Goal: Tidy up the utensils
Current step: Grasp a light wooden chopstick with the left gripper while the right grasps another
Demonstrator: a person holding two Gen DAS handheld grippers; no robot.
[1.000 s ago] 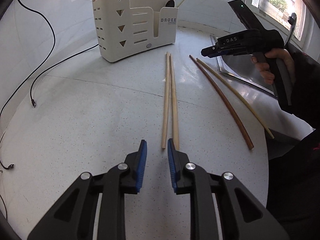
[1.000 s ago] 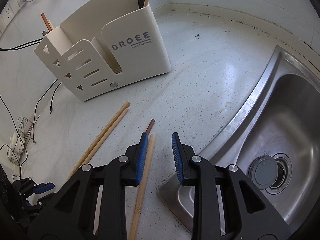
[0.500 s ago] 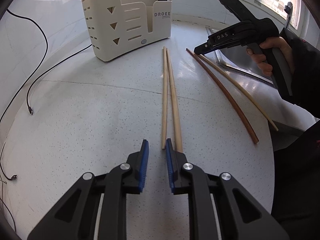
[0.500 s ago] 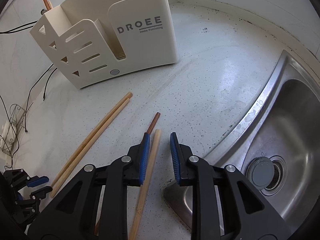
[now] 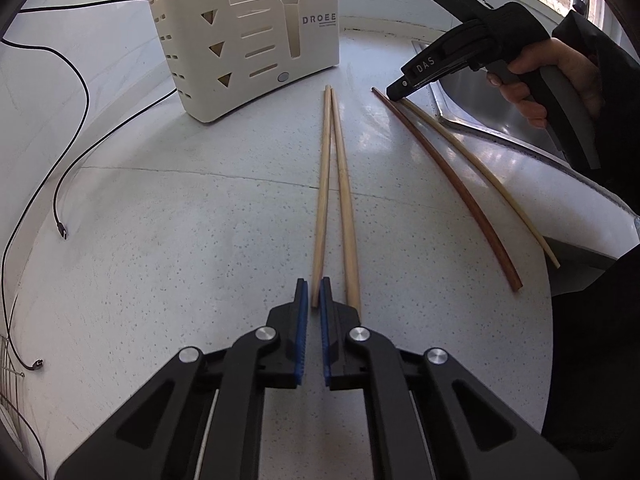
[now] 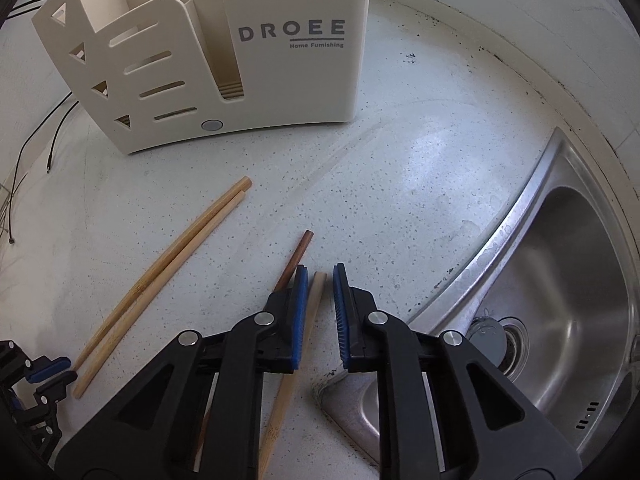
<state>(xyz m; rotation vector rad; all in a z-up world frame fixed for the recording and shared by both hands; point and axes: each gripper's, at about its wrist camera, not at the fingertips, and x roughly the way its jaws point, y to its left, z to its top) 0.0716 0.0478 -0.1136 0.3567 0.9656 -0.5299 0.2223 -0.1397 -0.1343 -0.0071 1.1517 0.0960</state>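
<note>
Observation: 4 loose chopsticks lie on the speckled white worktop (image 5: 160, 240), in front of the cream utensil holder (image 5: 248, 40), which already carries a few utensils.

Left tool (image 5: 313, 296): its blue pads stand almost together at the near end of the left bamboo chopstick (image 5: 322, 200). That tip sits in the narrow gap and appears pinched, though actual contact cannot be confirmed. The right bamboo chopstick (image 5: 344, 200) lies outside the grip, its end beside the right finger, touching its mate at the far tips.

Right tool (image 6: 320, 280): its jaws are closing. The pale chopstick (image 6: 316, 292) lies between the pads, against the left one, with a gap to the right one; it is not yet clamped. The dark brown chopstick (image 6: 298, 254) runs under and outside the left finger. The steel sink (image 6: 560, 300) begins just beside this tool.

Judged risks:
1. Each tool addresses only 1 stick of its pair at the extreme end; on lifting, a long stick may pivot and droop or slip out.
2. The left finger of the right tool may drag the brown stick and roll it.
3. A pale stick that slips free may fall into the sink.
4. The ungripped bamboo stick may be nudged out of line as its mate lifts.
</note>
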